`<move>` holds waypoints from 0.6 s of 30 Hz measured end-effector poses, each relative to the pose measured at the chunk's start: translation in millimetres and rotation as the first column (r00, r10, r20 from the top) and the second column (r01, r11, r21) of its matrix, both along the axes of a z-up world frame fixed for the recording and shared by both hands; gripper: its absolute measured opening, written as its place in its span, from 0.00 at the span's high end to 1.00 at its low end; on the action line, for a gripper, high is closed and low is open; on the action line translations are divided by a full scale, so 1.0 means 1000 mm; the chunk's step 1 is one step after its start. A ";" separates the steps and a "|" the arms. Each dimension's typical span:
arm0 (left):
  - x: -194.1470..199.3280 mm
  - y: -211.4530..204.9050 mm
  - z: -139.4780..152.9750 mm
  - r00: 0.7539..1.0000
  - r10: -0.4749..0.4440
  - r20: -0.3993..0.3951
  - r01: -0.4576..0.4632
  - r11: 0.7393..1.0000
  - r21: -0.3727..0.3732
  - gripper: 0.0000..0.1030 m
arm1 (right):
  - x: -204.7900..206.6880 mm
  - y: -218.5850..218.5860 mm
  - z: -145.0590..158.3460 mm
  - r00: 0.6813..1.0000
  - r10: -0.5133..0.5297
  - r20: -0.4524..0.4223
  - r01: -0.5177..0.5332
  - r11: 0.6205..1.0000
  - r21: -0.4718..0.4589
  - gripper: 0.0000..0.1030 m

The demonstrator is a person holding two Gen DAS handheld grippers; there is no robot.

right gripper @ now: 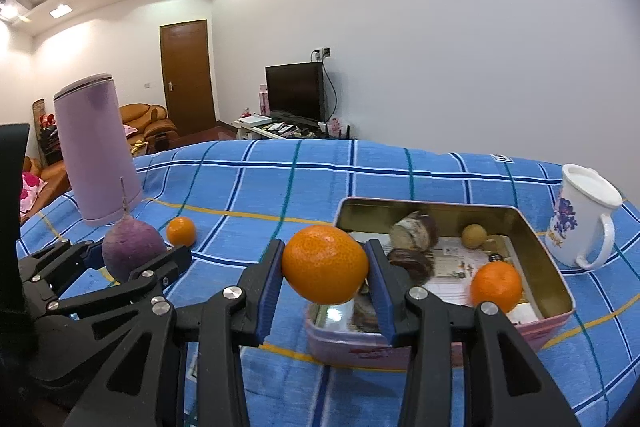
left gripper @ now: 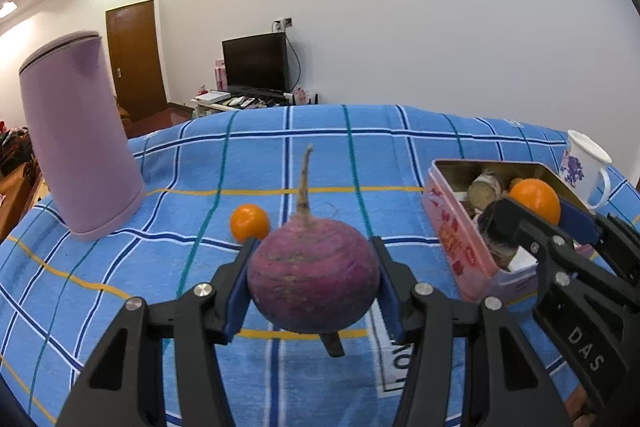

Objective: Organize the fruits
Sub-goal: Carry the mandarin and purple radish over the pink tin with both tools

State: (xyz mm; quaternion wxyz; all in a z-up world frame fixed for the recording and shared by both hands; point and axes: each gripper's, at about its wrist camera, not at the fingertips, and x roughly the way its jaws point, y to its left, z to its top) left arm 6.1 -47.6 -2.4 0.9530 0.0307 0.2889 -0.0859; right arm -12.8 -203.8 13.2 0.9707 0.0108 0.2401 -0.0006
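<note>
My left gripper (left gripper: 313, 243) is shut on a round purple radish (left gripper: 313, 279) with a long stem, held above the blue checked cloth (left gripper: 320, 155). My right gripper (right gripper: 324, 246) is shut on an orange (right gripper: 325, 267), held over the near left corner of an open pink tin (right gripper: 400, 211). The tin holds another orange (right gripper: 496, 287), a small yellowish fruit (right gripper: 474, 235) and brown pieces (right gripper: 414, 231). A third orange (left gripper: 249, 222) lies loose on the cloth beyond the radish. In the right wrist view the left gripper (right gripper: 132, 253) and radish (right gripper: 130, 247) are at the left.
A tall lilac container (left gripper: 80, 135) stands at the back left of the cloth. A white mug with a purple print (right gripper: 580, 223) stands to the right of the tin. Behind the table are a TV (right gripper: 295, 91), a door and a sofa.
</note>
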 end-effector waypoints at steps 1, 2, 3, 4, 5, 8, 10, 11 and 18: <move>-0.001 -0.003 0.000 1.000 -0.005 0.001 0.005 1.000 0.001 0.46 | 0.000 -0.002 0.000 1.000 -0.003 -0.001 0.003 1.000 0.000 0.58; -0.001 -0.005 0.000 1.000 -0.010 0.001 0.010 1.000 0.002 0.46 | 0.000 -0.004 0.000 1.000 -0.007 -0.001 0.007 1.000 0.001 0.58; -0.001 -0.008 0.000 1.000 -0.015 0.003 0.015 1.000 0.004 0.46 | -0.001 -0.007 0.000 1.000 -0.011 -0.002 0.011 1.000 0.001 0.58; -0.001 -0.011 0.001 1.000 -0.018 0.004 0.018 1.000 0.006 0.46 | -0.001 -0.009 0.000 1.000 -0.014 -0.002 0.014 1.000 0.001 0.58; -0.001 -0.014 0.001 1.000 -0.023 0.006 0.023 1.000 0.008 0.46 | -0.001 -0.012 0.001 1.000 -0.019 -0.001 0.019 1.000 0.001 0.58; -0.003 -0.022 0.001 0.999 -0.030 0.011 0.030 0.999 0.011 0.46 | -0.002 -0.018 0.001 1.000 -0.030 0.002 0.030 1.000 -0.003 0.58; -0.003 -0.028 0.002 0.999 -0.038 0.012 0.038 0.999 0.013 0.46 | -0.003 -0.023 0.001 0.999 -0.037 0.003 0.037 0.999 -0.004 0.58; -0.003 -0.030 0.002 0.999 -0.041 0.013 0.041 0.999 0.013 0.46 | -0.004 -0.024 0.001 0.999 -0.040 0.003 0.040 0.999 -0.004 0.58; -0.004 -0.050 0.004 0.997 -0.069 0.024 0.069 0.998 0.009 0.46 | -0.003 -0.049 0.002 0.996 -0.087 0.004 0.087 0.996 -0.004 0.58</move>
